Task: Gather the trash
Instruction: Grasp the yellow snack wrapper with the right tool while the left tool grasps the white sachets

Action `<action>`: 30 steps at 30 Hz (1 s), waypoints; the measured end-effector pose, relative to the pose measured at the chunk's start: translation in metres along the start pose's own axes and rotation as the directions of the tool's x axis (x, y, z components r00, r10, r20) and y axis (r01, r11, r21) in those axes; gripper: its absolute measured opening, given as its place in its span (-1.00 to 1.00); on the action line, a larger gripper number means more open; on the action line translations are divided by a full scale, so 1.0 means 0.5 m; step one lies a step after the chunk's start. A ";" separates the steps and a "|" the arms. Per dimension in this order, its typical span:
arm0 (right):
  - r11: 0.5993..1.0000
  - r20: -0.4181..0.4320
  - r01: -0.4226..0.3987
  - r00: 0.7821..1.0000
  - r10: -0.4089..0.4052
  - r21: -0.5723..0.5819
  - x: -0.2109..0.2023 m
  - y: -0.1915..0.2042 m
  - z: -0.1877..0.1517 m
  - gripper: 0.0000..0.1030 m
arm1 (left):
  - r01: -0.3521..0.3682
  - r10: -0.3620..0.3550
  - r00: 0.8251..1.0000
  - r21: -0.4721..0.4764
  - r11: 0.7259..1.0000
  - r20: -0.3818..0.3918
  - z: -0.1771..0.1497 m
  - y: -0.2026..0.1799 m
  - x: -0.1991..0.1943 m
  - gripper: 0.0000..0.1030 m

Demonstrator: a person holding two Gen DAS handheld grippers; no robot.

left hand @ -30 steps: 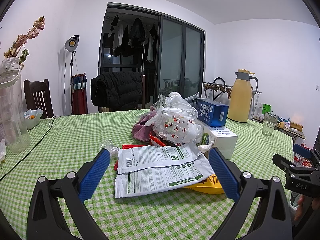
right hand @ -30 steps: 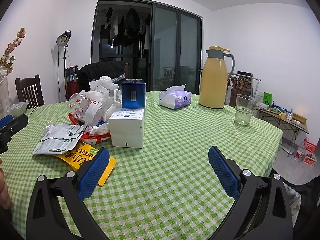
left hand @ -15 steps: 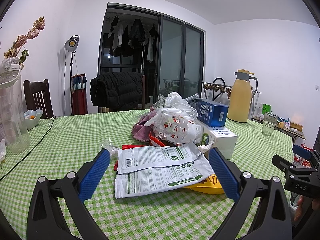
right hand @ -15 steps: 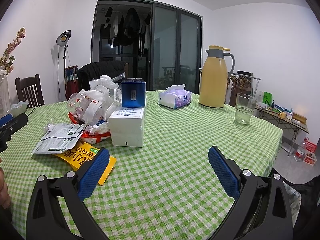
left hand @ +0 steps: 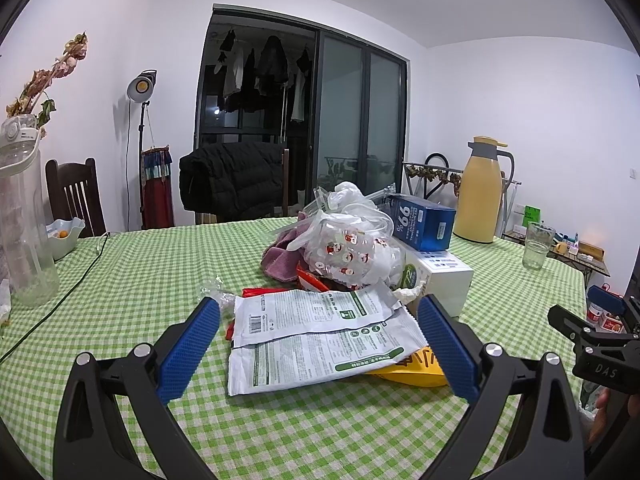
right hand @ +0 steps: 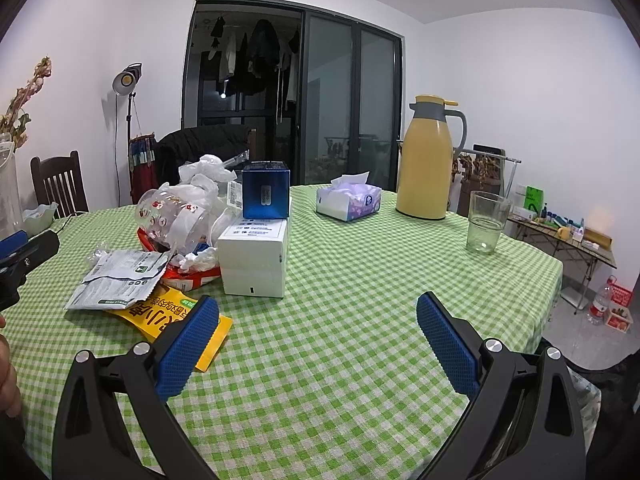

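Note:
A heap of trash lies on the green checked tablecloth (left hand: pixel 132 280). Two white-and-green wrappers (left hand: pixel 320 332) lie flat at the front of the heap, over a yellow packet (left hand: pixel 416 368) and a red wrapper (left hand: pixel 256 292). Behind them sit a clear printed plastic bag (left hand: pixel 348 252), a pink cloth (left hand: pixel 280 256), a white box (left hand: pixel 444 276) and a blue box (left hand: pixel 424 220). My left gripper (left hand: pixel 318 338) is open, its blue pads either side of the white wrappers, above them. My right gripper (right hand: pixel 318 338) is open over bare cloth, with the yellow packet (right hand: pixel 168 316) by its left pad.
A yellow thermos jug (right hand: pixel 426 160), a tissue box (right hand: pixel 348 200) and a drinking glass (right hand: pixel 486 222) stand at the table's far right. A clear water bottle (left hand: pixel 20 216), a small bowl (left hand: pixel 64 232) and a dark cable (left hand: pixel 72 288) are at the left. Chairs stand behind the table.

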State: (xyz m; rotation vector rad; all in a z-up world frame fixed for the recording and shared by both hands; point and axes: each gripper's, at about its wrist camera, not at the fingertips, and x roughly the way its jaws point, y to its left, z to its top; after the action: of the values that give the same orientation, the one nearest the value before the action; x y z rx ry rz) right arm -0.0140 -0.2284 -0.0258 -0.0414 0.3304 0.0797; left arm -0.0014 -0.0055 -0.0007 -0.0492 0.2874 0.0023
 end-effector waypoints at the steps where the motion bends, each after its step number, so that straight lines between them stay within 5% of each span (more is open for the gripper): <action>1: 1.000 -0.004 -0.001 1.000 0.001 0.003 0.001 -0.001 -0.001 0.85 | 0.000 0.000 1.000 -0.003 1.000 -0.003 0.000 0.000 0.000 0.86; 6: 0.999 -0.027 -0.038 0.999 0.038 0.020 0.013 -0.004 0.001 0.85 | 0.004 -0.004 1.000 -0.009 1.000 -0.013 0.001 0.006 0.006 0.86; 10: 0.978 -0.161 -0.208 0.966 0.204 -0.010 0.060 0.027 0.011 0.85 | 0.030 -0.048 0.987 -0.114 0.993 -0.153 0.019 0.057 0.054 0.86; 12: 0.958 -0.248 -0.284 0.932 0.264 -0.048 0.093 0.057 0.014 0.85 | 0.073 -0.123 0.947 -0.173 0.982 -0.296 0.024 0.086 0.101 0.86; 14: 0.919 -0.362 -0.377 0.877 0.316 -0.112 0.135 0.101 0.014 0.85 | 0.093 -0.180 0.883 -0.214 0.972 -0.433 0.018 0.115 0.143 0.86; 19: 0.810 -0.508 -0.524 0.789 0.345 -0.264 0.214 0.190 0.007 0.85 | 0.097 -0.156 0.854 -0.143 0.985 -0.496 0.016 0.147 0.154 0.86; 24: 0.761 -0.554 -0.594 0.738 0.386 -0.260 0.264 0.205 0.024 0.85 | 0.132 -0.126 0.833 -0.028 0.991 -0.539 0.007 0.123 0.165 0.86; 26: 0.747 -0.580 -0.622 0.706 0.406 -0.235 0.283 0.204 0.029 0.48 | 0.142 -0.138 0.816 -0.037 0.989 -0.561 0.004 0.114 0.185 0.86; 30: 0.745 -0.583 -0.632 0.693 0.424 -0.210 0.274 0.178 0.036 0.39 | 0.204 -0.154 0.775 0.011 0.979 -0.613 -0.006 0.069 0.211 0.86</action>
State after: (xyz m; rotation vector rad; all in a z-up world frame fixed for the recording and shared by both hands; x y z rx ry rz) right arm 0.1133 -0.1292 -0.0561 -0.3807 0.8502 0.7507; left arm 0.0988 0.0283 -0.0350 0.0021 0.9370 -0.2214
